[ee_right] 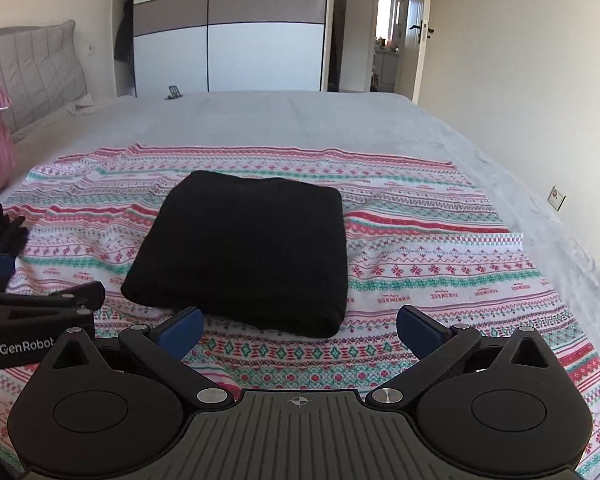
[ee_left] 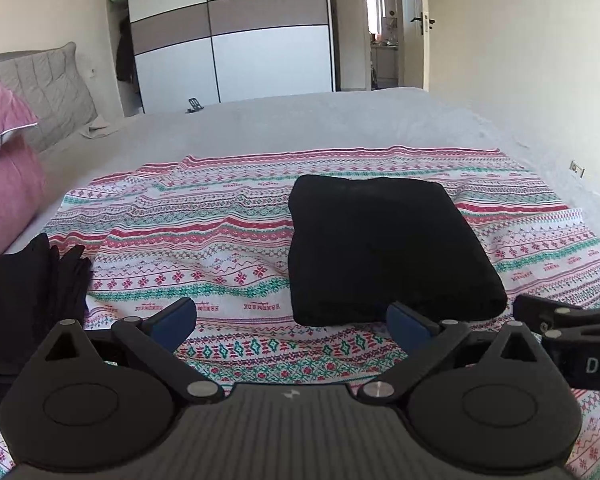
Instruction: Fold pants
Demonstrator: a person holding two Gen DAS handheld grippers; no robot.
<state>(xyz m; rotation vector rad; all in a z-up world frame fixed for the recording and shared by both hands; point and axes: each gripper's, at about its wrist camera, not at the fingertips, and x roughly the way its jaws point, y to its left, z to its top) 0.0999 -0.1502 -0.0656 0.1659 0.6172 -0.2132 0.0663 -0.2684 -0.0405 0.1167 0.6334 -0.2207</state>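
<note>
Black pants lie folded into a compact rectangle on a patterned cloth spread over the bed; they also show in the right wrist view. My left gripper is open and empty, just short of the pants' near left corner. My right gripper is open and empty, just short of the pants' near right edge. The right gripper's body shows at the right edge of the left wrist view; the left gripper's body shows at the left of the right wrist view.
A pile of other black clothing lies at the cloth's left edge. Pink pillows and a grey headboard cushion are at the left. The grey bedspread stretches toward a wardrobe and an open door.
</note>
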